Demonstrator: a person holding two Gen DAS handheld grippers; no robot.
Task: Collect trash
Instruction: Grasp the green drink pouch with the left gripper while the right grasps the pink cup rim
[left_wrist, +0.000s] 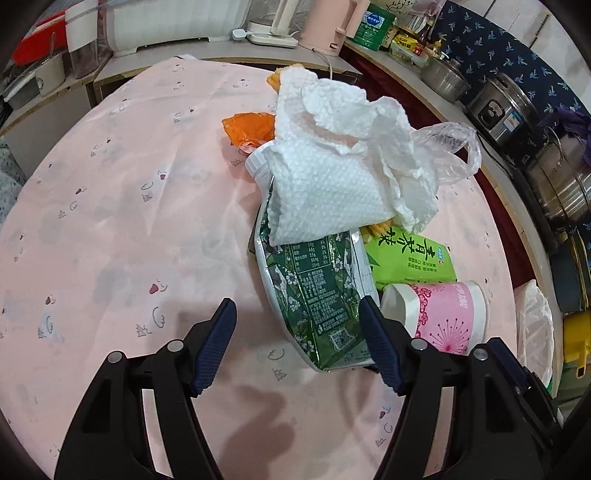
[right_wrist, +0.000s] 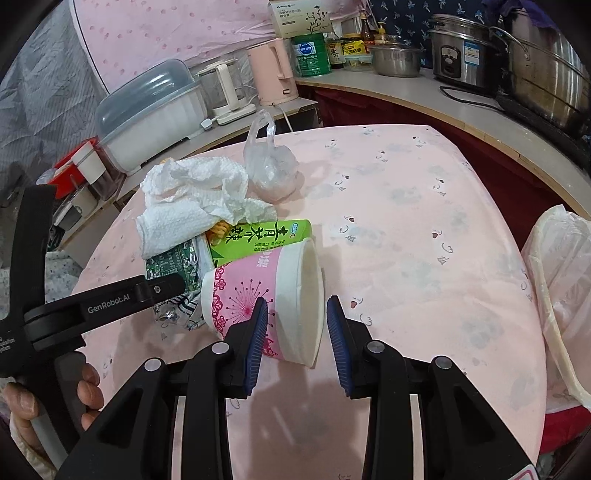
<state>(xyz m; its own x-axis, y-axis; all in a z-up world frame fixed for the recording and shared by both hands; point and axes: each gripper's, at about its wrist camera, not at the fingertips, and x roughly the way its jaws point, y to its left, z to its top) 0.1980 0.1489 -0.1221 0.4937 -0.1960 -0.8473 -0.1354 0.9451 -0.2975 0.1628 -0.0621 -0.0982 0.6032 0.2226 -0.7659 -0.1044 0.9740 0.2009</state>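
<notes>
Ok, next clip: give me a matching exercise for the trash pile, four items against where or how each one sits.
Items:
1. paper cup
2. paper towel
3. clear plastic bag
4. light green carton

States:
A. crumpled, draped over the top of the pile
B. lying on its side, open mouth between the right tool's fingers
C. at the far side of the pile, handles up
D. lying flat, just behind the cup

Pairs: 1-B, 2-A, 3-C, 4-D
</notes>
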